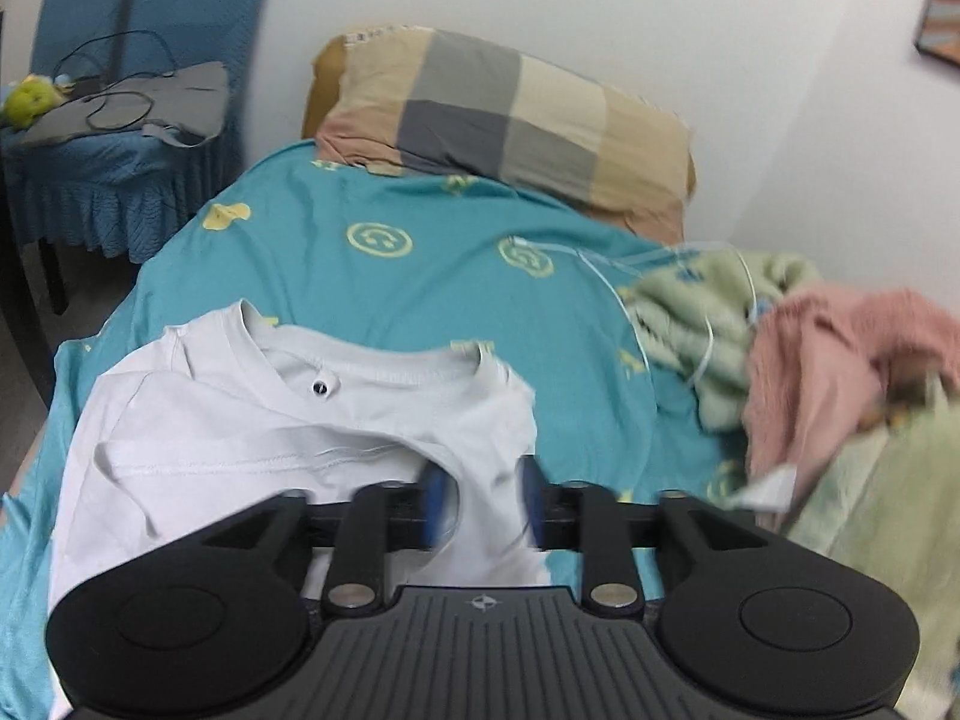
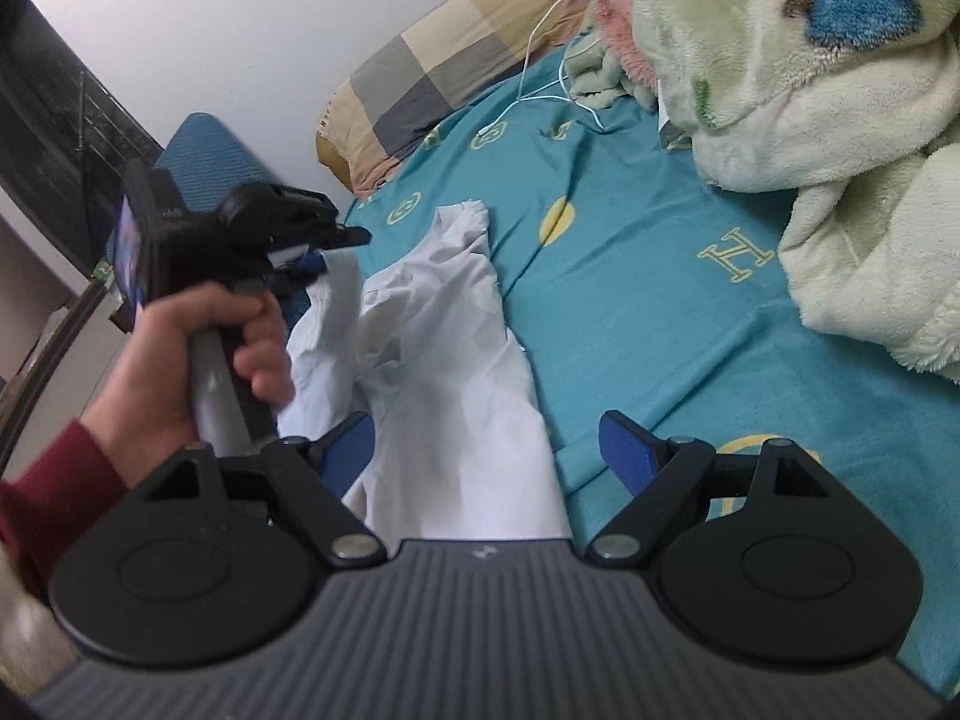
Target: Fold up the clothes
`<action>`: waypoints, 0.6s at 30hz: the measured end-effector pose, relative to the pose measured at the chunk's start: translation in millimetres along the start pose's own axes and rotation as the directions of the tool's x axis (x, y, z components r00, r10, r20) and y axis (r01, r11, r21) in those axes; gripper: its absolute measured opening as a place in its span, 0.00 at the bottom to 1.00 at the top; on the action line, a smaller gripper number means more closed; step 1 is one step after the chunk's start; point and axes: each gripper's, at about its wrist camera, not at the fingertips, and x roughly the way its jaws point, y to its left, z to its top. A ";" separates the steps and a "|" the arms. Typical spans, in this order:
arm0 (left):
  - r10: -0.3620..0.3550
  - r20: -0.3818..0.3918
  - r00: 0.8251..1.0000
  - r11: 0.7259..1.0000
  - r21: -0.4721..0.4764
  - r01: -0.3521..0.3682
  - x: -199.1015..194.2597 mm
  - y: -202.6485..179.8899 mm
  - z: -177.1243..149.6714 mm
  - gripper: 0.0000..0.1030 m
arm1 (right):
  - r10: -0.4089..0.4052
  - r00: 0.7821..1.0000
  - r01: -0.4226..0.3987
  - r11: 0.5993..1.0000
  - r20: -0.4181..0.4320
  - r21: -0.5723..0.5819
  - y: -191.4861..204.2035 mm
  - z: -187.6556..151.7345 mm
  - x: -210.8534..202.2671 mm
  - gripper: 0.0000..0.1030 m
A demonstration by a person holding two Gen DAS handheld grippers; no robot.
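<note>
Right wrist: left hand (image 2: 180,354) raised, gripping tool | shirt (image 2: 456,372) apparently released

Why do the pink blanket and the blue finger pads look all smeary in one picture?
Left wrist view: motion blur smears the pink blanket and the left gripper's pads. Right wrist view: sharper, and the fisheye lens bends the white shirt and bed edges.

Letter "H" printed in yellow on teal bedsheet (image 2: 630,312).

White T-shirt (image 1: 288,420), teal patterned sheet (image 1: 420,276)
</note>
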 end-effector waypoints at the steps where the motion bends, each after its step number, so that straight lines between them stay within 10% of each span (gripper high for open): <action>1: 0.004 0.003 1.000 1.000 0.016 -0.004 -7.1 0.5 -4.6 0.50 | 0.003 1.000 -0.003 1.000 -0.001 -0.001 0.0 -0.2 0.7 0.81; 7: -0.021 0.073 0.997 0.996 0.087 0.015 -99.7 15.3 -38.4 0.76 | 0.019 1.000 -0.018 0.999 0.021 -0.044 8.6 -2.4 -4.0 0.81; 18: 0.118 0.121 0.986 0.980 0.145 -0.135 -258.2 51.1 -178.4 0.79 | 0.065 0.998 -0.059 0.984 0.028 -0.168 31.8 -21.7 -18.1 0.81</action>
